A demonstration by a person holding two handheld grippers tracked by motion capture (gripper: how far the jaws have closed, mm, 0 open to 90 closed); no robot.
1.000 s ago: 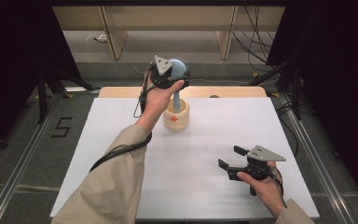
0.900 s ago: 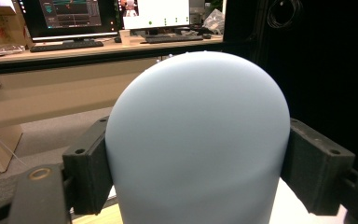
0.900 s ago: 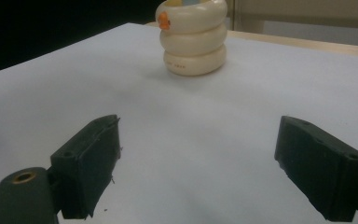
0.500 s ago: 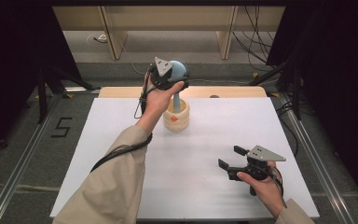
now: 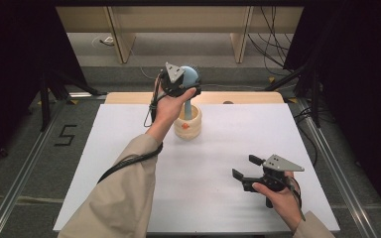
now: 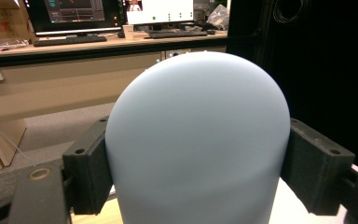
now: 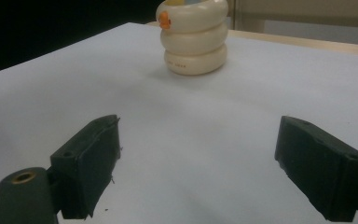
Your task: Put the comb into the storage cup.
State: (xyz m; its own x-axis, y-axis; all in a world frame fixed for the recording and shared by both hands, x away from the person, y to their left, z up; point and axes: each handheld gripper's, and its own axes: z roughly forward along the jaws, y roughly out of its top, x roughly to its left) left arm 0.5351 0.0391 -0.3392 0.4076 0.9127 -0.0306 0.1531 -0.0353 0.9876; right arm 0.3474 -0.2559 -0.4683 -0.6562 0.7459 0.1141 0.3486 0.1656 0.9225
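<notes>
A pale blue tool with a round head [image 5: 192,74] and a thin stem stands in a cream ribbed cup [image 5: 187,129] at the back middle of the white table [image 5: 129,129]. My left gripper [image 5: 187,83] is shut on the head, above the cup. In the left gripper view the blue dome [image 6: 198,116] sits between both jaws of the left gripper [image 6: 198,177]. My right gripper [image 5: 244,166] rests open near the front right with nothing between its jaws. The right gripper view looks past the open right gripper [image 7: 198,163] to the cup [image 7: 195,39], which has a small orange mark.
A wooden strip [image 5: 248,97] borders the table's far edge. Dark stands and cables [image 5: 297,79] flank the table on both sides. Beyond it are wooden frame legs [image 5: 121,44] on the floor. The left gripper view shows a desk with monitors [image 6: 74,14] behind.
The left gripper, with the blue head in it, has shifted slightly right and down over the cup. The right gripper has not moved.
</notes>
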